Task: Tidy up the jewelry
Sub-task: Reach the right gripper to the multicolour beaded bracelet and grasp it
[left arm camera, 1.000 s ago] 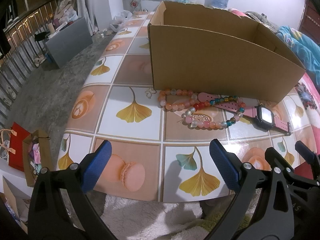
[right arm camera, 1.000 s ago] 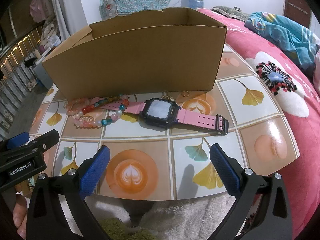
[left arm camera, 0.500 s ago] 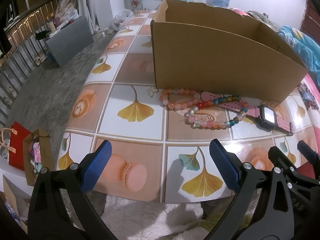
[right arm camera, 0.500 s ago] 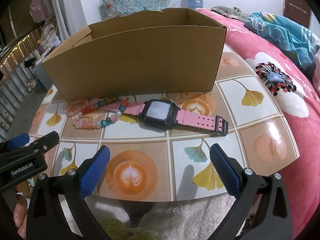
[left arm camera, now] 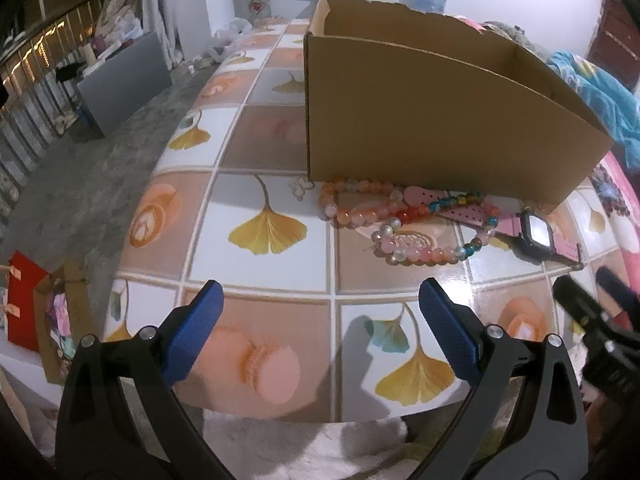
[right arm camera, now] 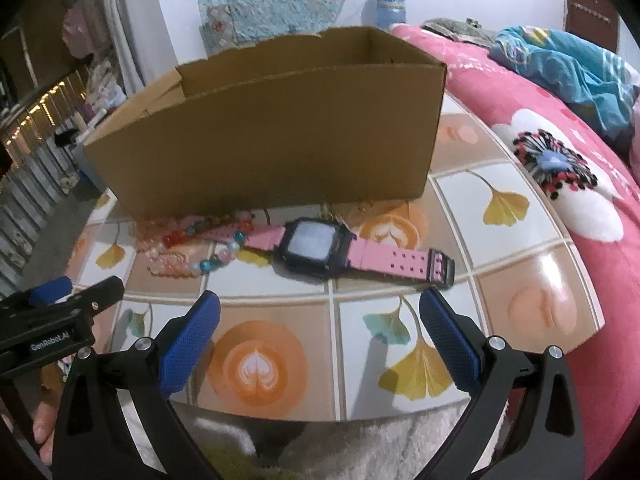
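Lying against the foot of the cardboard box [left arm camera: 432, 120], on the tiled tabletop [left arm camera: 256, 264], is the jewelry. A peach bead bracelet [left arm camera: 352, 204] sits nearest the box's left corner. A multicoloured bead bracelet [left arm camera: 436, 236] overlaps it and crosses the strap of the pink watch [left arm camera: 536, 236], which lies face up to the right. A small pale flower-shaped piece [left arm camera: 300, 188] rests just left of the peach beads, close to the box corner.

Surroundings: a pink floral bedspread [right arm camera: 560, 184] borders the table on the right, with a blue blanket [right arm camera: 568, 64] heaped farther back. On the floor to the left stand a red gift bag [left arm camera: 24, 300] and a brown paper bag [left arm camera: 60, 316] holding items too small to identify. A grey board [left arm camera: 124, 80] leans farther back.

Obstructions: the box's tall near wall stands directly behind the jewelry. Nothing lies between either tool and the pieces.

Container: the box is open-topped; only the upper inner walls show, and its floor is hidden, so contents cannot be determined.

Tongs: the left gripper [left arm camera: 320, 332] hovers at the table's near edge, jaws spread wide, holding nothing. The right gripper [right arm camera: 320, 332] is likewise spread wide and unloaded, facing the watch [right arm camera: 320, 248].
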A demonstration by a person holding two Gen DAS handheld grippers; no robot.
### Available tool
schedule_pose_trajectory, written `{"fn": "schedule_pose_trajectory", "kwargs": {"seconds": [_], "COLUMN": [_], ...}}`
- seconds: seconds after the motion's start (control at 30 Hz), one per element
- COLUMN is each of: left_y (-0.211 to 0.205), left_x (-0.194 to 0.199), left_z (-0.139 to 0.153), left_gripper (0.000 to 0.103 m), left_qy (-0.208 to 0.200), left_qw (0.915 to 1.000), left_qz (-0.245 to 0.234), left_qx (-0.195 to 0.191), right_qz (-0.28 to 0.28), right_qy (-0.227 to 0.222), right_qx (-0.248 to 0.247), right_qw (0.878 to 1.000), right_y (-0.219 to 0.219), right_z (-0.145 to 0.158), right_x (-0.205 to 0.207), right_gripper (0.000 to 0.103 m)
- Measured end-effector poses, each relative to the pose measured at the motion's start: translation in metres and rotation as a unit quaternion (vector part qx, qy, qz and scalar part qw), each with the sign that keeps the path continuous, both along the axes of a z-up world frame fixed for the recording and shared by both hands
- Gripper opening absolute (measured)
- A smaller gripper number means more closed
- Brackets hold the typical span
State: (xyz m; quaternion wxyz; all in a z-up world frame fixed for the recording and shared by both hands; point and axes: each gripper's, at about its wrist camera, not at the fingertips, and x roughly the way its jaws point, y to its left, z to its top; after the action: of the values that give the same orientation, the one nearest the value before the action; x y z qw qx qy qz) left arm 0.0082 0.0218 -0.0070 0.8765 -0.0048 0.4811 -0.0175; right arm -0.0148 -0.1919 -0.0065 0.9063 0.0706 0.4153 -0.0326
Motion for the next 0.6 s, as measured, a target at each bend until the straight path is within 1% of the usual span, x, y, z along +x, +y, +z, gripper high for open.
{"fn": "schedule_pose_trajectory", "kwargs": {"seconds": [0.03, 0.1, 0.17, 0.23, 0.27, 0.4, 0.43, 0.5, 0.53, 0.6], "left_y": [0.001, 0.003, 0.003, 0.006, 0.007, 0.004, 0.003, 0.001, -0.001, -0.004], "left_x": [0.000, -0.001, -0.002, -0.002, -0.001, 0.011, 0.012, 0.015, 0.016, 0.018], "left_z": [0.001, 0.005, 0.008, 0.012, 0.013, 0.009, 0.008, 0.004, 0.003, 0.000], "left_gripper": [0.095, 0.095, 0.095, 0.095, 0.095, 0.095, 0.095, 0.095, 0.094, 0.094], "left_qy": [-0.007, -0.022, -0.043, -0.062, -0.063, -0.052, -0.053, -0.054, -0.056, -0.059], "left_qw": [1.0000, 0.9995, 0.9976, 0.9948, 0.9945, 0.9943, 0.9941, 0.9934, 0.9926, 0.9904], "left_qz": [-0.007, -0.022, -0.048, -0.063, -0.062, -0.070, -0.072, -0.076, -0.081, -0.095], "left_qx": [0.000, -0.006, -0.025, -0.050, -0.056, -0.061, -0.061, -0.066, -0.071, -0.082], "right_qz": [0.006, 0.019, 0.032, 0.044, 0.053, 0.088, 0.099, 0.114, 0.118, 0.127], "right_qy": [-0.008, -0.021, -0.031, -0.040, -0.044, -0.046, -0.042, -0.034, -0.028, -0.021], "right_qx": [0.000, -0.003, 0.001, 0.006, 0.011, 0.024, 0.029, 0.037, 0.039, 0.042], "right_qw": [1.000, 1.000, 0.999, 0.998, 0.998, 0.995, 0.994, 0.992, 0.992, 0.991], "right_y": [0.000, 0.002, 0.003, 0.005, 0.006, 0.012, 0.015, 0.018, 0.020, 0.022], "right_z": [0.002, 0.004, 0.006, 0.008, 0.009, 0.009, 0.008, 0.006, 0.005, 0.002], "right_x": [0.001, 0.003, 0.008, 0.013, 0.016, 0.031, 0.036, 0.043, 0.047, 0.054], "right_gripper": [0.097, 0.093, 0.090, 0.084, 0.081, 0.069, 0.068, 0.061, 0.060, 0.054]}}
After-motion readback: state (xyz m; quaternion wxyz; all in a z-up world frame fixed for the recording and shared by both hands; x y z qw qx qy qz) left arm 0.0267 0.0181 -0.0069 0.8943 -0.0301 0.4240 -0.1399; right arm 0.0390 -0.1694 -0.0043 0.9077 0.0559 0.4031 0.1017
